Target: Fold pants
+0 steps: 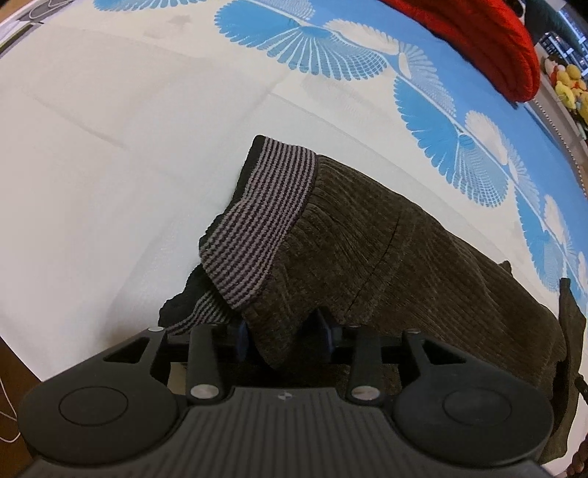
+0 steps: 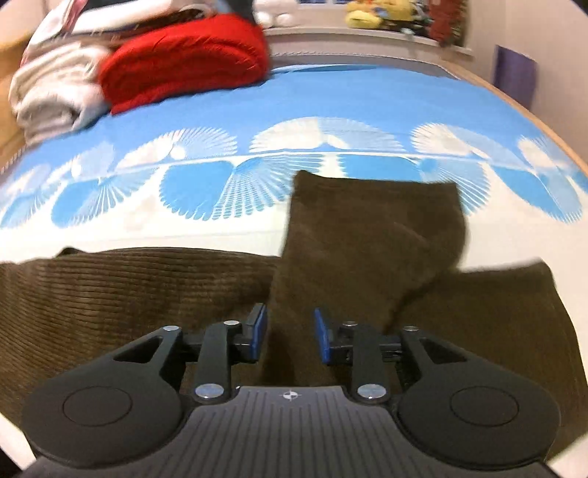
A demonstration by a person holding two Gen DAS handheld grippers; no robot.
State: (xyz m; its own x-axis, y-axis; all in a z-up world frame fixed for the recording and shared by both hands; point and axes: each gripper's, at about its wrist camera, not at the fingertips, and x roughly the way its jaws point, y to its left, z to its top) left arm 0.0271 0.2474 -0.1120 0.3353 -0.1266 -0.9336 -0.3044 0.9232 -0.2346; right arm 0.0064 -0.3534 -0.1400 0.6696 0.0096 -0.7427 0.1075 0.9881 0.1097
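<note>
Brown corduroy pants [image 1: 386, 257] with a grey-and-black striped waistband [image 1: 257, 224] lie on a bed with a white and blue patterned sheet [image 1: 110, 165]. My left gripper [image 1: 284, 336] is shut on the pants fabric near the waistband, and the cloth bunches between its blue pads. In the right wrist view the pants [image 2: 128, 290] spread across the sheet [image 2: 330, 99], with one leg end [image 2: 371, 228] lifted and draped toward my right gripper [image 2: 288, 332]. That gripper holds the leg fabric between its blue pads, which stand a little apart around it.
A folded red blanket [image 2: 183, 70] and a pile of white bedding [image 2: 55, 88] sit at the far side of the bed. Plush toys [image 2: 371, 14] line a shelf behind it. The red blanket also shows in the left wrist view [image 1: 488, 44].
</note>
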